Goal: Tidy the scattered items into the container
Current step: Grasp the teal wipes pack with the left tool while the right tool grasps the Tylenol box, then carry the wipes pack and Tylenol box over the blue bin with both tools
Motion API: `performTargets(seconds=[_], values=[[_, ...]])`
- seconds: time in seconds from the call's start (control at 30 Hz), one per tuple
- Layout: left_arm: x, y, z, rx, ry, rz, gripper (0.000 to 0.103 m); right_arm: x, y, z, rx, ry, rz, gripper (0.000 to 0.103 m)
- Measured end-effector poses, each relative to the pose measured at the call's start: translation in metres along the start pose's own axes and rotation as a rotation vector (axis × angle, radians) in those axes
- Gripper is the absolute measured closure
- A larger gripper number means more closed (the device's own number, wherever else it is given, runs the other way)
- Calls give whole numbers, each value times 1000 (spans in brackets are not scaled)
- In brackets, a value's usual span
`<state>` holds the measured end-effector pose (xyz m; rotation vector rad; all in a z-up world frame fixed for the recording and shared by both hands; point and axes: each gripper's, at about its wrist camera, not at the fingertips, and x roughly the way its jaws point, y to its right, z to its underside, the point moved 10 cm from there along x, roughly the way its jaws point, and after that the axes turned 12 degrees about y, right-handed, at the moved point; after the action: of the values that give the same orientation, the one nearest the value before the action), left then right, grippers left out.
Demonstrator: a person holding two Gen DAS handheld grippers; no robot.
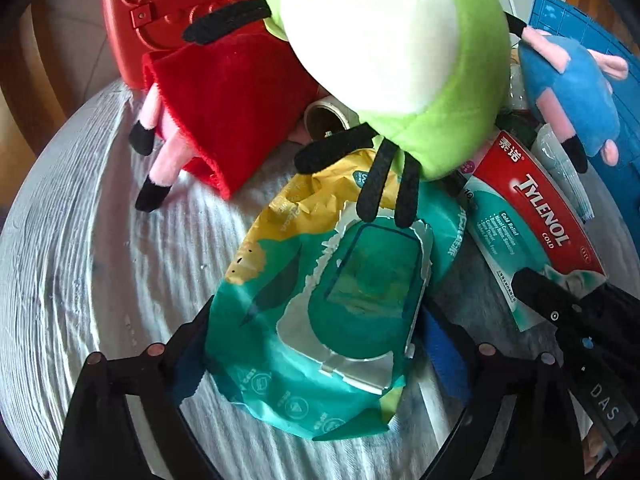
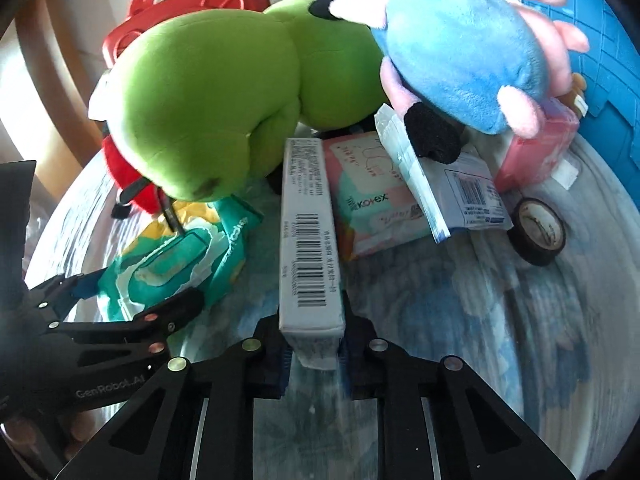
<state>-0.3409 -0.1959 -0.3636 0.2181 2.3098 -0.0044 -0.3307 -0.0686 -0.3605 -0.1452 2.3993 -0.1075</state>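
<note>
A teal and yellow wet wipes pack (image 1: 320,320) lies on the round whitish table (image 1: 100,260). My left gripper (image 1: 316,340) straddles it, both pads against its sides. In the right wrist view the same pack (image 2: 172,264) sits between the left gripper's fingers (image 2: 176,308). My right gripper (image 2: 312,344) is shut on the near end of a long Tylenol box (image 2: 310,240), barcode side up. Its red and teal face (image 1: 532,216) shows in the left wrist view. A blue crate (image 2: 600,80) stands at the far right.
A green plush (image 1: 400,60) leans over the wipes, with a red-dressed plush (image 1: 224,120) to its left and a blue plush (image 2: 460,52) to its right. A Kotex pack (image 2: 372,200), a tissue packet (image 2: 464,196), black tape (image 2: 538,232) and a red case (image 1: 132,12) crowd the far side.
</note>
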Motion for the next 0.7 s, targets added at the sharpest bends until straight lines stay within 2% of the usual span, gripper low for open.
performTargets(seconds=[0.27, 0.43, 0.57, 0.7], values=[[-72, 21, 5, 2, 84, -65, 18, -49, 6, -2, -18, 52, -22, 85], [-124, 44, -11, -4, 153, -86, 18, -93, 4, -7, -54, 100, -46, 85], [-170, 57, -28, -18, 229, -117, 18, -131, 12, -28, -74, 160, -73, 85], [-208, 74, -45, -31, 306, -141, 18, -189, 23, -43, -95, 237, -96, 85]])
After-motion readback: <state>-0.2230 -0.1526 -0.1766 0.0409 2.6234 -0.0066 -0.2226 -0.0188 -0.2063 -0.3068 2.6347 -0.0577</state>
